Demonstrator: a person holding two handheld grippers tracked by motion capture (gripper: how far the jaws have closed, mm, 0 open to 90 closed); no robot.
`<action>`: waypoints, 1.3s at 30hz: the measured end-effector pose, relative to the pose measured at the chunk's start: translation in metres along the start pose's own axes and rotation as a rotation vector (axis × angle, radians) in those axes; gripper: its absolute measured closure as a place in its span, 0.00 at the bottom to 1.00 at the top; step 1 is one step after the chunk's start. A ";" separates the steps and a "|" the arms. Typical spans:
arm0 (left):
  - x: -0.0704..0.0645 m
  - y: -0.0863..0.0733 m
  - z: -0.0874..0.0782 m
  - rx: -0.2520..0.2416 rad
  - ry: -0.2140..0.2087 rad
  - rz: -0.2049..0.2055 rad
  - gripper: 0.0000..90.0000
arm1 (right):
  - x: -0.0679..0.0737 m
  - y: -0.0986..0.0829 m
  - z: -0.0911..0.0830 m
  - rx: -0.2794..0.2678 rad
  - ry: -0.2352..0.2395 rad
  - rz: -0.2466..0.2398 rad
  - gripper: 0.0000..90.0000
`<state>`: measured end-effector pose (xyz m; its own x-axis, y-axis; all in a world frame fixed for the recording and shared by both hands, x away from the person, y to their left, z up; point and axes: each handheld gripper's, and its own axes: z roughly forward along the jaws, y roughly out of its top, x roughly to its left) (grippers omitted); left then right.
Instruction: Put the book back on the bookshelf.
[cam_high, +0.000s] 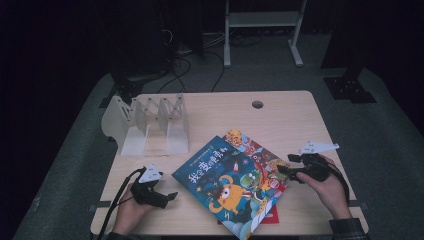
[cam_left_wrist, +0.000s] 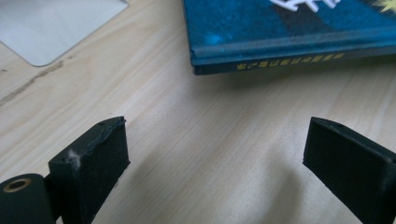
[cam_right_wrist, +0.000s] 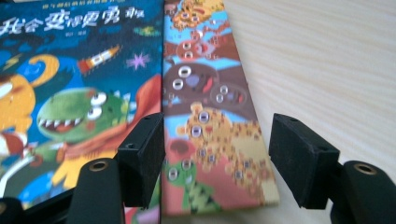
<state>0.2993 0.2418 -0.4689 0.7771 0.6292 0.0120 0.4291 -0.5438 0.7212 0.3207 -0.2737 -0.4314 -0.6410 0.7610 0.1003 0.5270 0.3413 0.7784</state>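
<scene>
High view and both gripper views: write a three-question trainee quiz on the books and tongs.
1. True or false: the blue dinosaur-cover picture book lies on top of the animal-cover picture book.
2. Which tongs are at the lower book's exposed edge: A left tongs, B right tongs?
3. Fill in: the white folding book rack stands at the wooden table's far ____ side.

Key: 1 true. 2 B. 3 left.

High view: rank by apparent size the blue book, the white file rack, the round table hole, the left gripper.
1. blue book, largest.
2. white file rack, clearly smaller in footprint, though it sits farther from the camera.
3. left gripper with its grey plate.
4. round table hole, smallest.
</scene>
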 end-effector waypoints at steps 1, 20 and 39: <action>0.001 0.000 -0.003 0.000 -0.001 -0.017 0.11 | 0.000 -0.003 -0.002 0.002 -0.003 0.002 0.39; 0.019 0.038 -0.025 -0.114 -0.053 -0.018 0.65 | 0.003 -0.038 -0.023 0.012 -0.017 0.026 0.37; 0.027 0.060 0.017 -0.022 -0.069 -0.058 1.00 | 0.012 -0.051 -0.017 0.028 -0.017 0.033 0.35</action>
<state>0.3541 0.2171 -0.4368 0.7816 0.6190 -0.0771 0.4646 -0.4951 0.7342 0.2769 -0.2914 -0.4591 -0.6134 0.7814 0.1145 0.5633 0.3312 0.7570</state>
